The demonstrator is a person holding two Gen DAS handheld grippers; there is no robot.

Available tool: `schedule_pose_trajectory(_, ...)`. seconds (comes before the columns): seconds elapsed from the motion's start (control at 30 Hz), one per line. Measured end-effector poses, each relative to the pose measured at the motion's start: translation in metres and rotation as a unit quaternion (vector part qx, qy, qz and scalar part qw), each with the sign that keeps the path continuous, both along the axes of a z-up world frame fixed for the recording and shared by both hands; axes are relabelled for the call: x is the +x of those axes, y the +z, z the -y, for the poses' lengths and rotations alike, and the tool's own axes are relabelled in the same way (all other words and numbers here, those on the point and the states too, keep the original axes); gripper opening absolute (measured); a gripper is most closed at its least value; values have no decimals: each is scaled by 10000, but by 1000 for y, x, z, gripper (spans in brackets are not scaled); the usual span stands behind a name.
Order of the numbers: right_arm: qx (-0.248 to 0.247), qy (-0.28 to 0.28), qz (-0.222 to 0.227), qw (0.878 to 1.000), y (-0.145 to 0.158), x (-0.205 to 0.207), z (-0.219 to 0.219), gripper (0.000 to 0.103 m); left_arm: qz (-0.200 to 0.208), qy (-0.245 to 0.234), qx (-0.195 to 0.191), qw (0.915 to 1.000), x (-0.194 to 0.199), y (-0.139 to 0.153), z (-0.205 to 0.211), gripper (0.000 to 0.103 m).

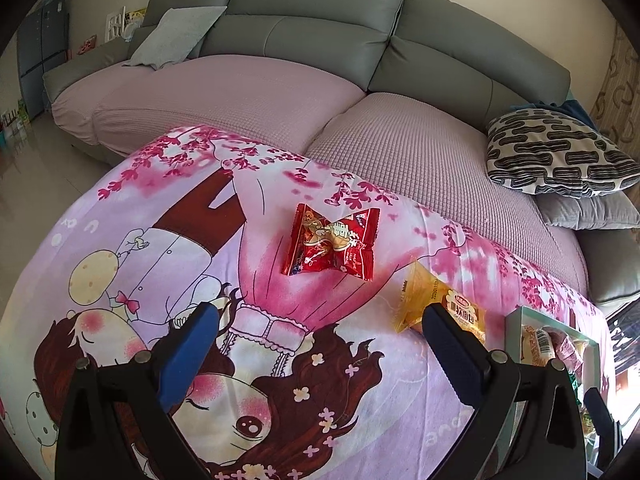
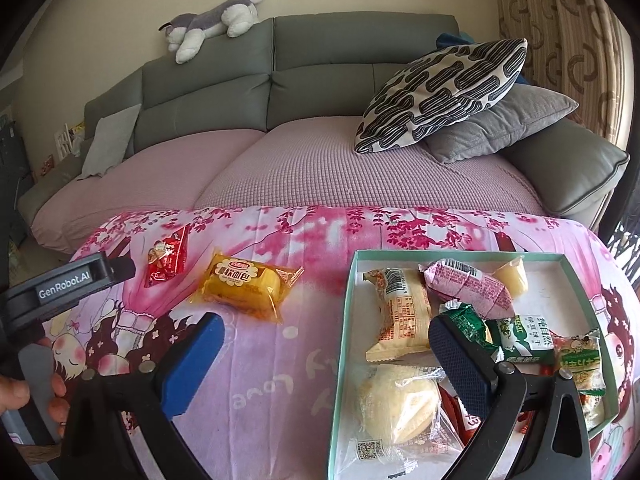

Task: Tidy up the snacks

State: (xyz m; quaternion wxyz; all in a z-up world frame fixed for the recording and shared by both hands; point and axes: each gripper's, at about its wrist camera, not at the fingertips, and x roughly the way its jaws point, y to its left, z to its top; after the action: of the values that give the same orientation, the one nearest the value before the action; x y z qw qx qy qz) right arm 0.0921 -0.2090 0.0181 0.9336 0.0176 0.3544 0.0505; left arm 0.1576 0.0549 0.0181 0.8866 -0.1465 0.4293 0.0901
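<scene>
A red snack packet [image 1: 330, 246] [image 2: 168, 256] lies on the pink cartoon cloth [image 1: 200, 264], ahead of my left gripper [image 1: 320, 324], which is open and holds nothing. A yellow bread packet [image 1: 436, 304] [image 2: 246, 286] lies to its right, partly hidden behind my left gripper's right finger. My right gripper [image 2: 326, 332] is open and empty, its right finger over the mint-rimmed box [image 2: 342, 320] [image 1: 516, 332]. Inside the box lie several wrapped snacks: a pink one [image 2: 468, 286], a beige one [image 2: 400, 312], a round bun [image 2: 396, 404] and green ones [image 2: 516, 336].
A grey sofa [image 2: 320, 80] with pink seat covers stands right behind the table. A patterned cushion [image 2: 444, 92] and a grey cushion [image 2: 500, 126] rest at its right end. A plush toy [image 2: 216, 20] lies on the backrest. A hand [image 2: 16, 392] holds the left gripper's handle.
</scene>
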Motion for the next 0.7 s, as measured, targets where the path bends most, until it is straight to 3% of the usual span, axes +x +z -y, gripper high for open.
schedule_pose_trajectory(0.13,146,-43,-43,9999,1,13,-5,103,-69,30,-255,9996,16,-4,-12,101)
schedule_pose_trajectory(0.37,510,70,-191,9985,0,46,-32,103,-278,-39,-211,9994,52,-15,-28,101)
schedule_pose_trajectory(0.47,540,229,-404,9975,-11,62,-47,103,-406,-137,-324,9986,67,-25,-31,101)
schedule_pose_trajectory(0.7,641,342,-871,9935,-41,88,-67,103,-619,-420,-143,9971,96,-45,-27,101)
